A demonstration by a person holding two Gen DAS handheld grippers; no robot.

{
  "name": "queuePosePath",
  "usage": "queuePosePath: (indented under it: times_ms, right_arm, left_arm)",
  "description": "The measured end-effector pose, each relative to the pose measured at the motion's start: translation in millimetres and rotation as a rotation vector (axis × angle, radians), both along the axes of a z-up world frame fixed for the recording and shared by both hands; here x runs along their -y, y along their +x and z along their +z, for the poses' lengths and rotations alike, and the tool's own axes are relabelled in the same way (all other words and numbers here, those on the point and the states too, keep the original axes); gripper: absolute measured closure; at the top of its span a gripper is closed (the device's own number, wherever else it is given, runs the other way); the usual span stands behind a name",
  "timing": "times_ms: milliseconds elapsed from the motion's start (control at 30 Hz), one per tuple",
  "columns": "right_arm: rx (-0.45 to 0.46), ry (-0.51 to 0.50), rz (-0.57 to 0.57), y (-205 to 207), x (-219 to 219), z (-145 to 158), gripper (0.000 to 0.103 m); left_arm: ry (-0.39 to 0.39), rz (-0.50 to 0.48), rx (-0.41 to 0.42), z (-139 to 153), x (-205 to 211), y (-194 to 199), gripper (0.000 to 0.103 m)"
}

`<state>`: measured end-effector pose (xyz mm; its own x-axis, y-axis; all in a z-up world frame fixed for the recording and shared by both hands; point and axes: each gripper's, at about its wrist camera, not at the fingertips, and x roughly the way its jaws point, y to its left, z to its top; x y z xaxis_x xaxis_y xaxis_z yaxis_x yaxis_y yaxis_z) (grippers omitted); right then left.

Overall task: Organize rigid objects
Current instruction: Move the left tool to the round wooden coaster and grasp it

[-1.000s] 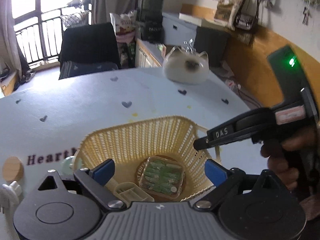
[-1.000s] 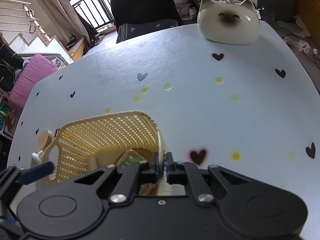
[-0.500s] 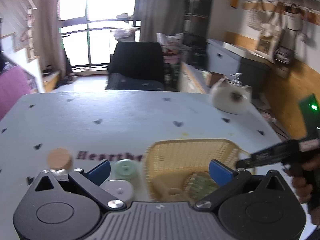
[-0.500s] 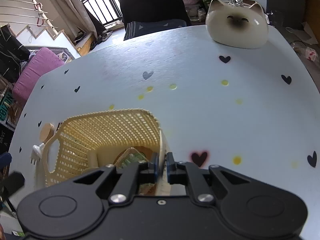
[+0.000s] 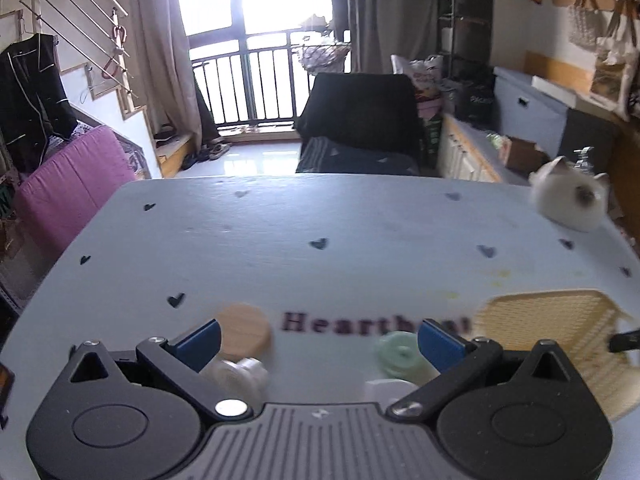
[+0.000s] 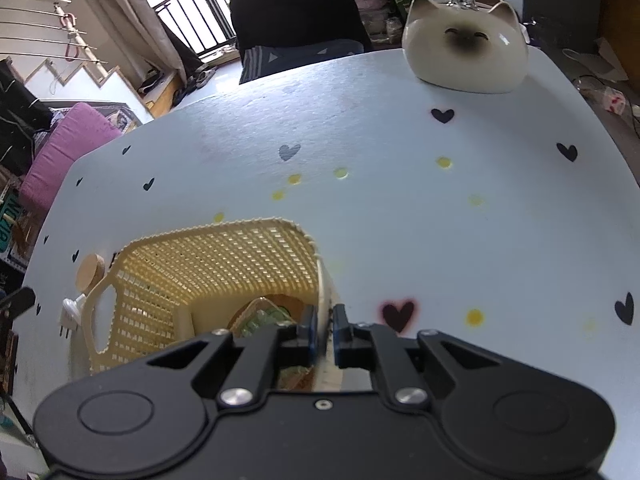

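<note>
Table (image 6: 360,216) holds the yellow basket (image 6: 224,256) at seven o'clock. The right gripper (image 6: 323,330) pinches its wall. The left gripper (image 5: 318,344) hangs wide apart above the wooden disc (image 5: 243,327), likely next: drop, then squeeze.

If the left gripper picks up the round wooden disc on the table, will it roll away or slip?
The wooden disc lies flat on the table, so it probably will not roll unless tipped on edge. It looks solid and stiff. Its curved rim may slip between the open left gripper fingers.
</note>
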<state>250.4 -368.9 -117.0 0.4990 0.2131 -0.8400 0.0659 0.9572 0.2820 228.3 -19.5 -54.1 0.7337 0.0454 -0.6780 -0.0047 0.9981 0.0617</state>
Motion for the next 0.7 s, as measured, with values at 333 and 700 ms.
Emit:
queuePosePath:
  times_ms: [333,700]
  right_arm:
    - [-0.014,-0.013,-0.099,1,-6,-7,0.096]
    - [-0.022,-0.051,-0.157,0,-14,-6,0.096]
  left_arm:
    - [0.075,-0.010,-0.101,-43,-51,62,0.000]
    - [0.011,-0.026,-0.239,-95,-81,106,0.000]
